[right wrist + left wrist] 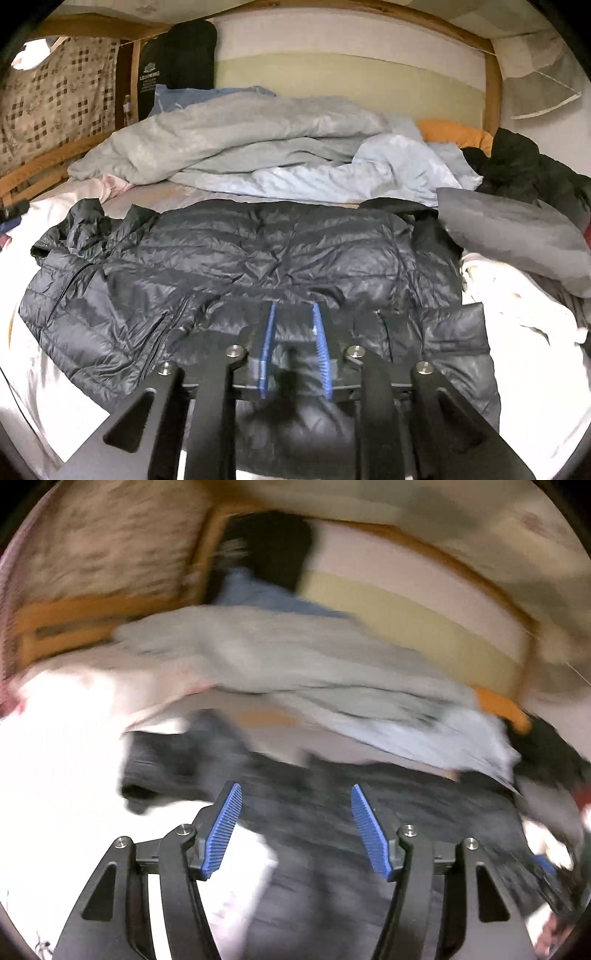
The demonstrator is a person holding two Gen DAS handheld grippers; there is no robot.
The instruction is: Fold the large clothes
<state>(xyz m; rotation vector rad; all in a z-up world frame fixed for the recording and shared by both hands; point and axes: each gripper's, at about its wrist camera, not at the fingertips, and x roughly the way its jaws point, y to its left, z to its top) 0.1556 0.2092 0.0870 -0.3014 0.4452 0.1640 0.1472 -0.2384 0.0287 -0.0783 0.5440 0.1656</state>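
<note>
- My left claw (295, 794) gaped wide, gripping nothing, above the blurred dark puffer jacket (332, 849).
- My right claw (294, 314) pinched a fold of that jacket (240, 251), spread on the bed (33, 369) ahead.

Your left tool (295, 801) has black angular linkage arms with triangular cut-outs, silver round screws at the pivots, and two bright blue ribbed pads (224, 830). Your right tool (294, 314) is built the same: black arms, four silver screws, and thin blue ribbed pads (320, 350) seen nearly edge-on.
</note>
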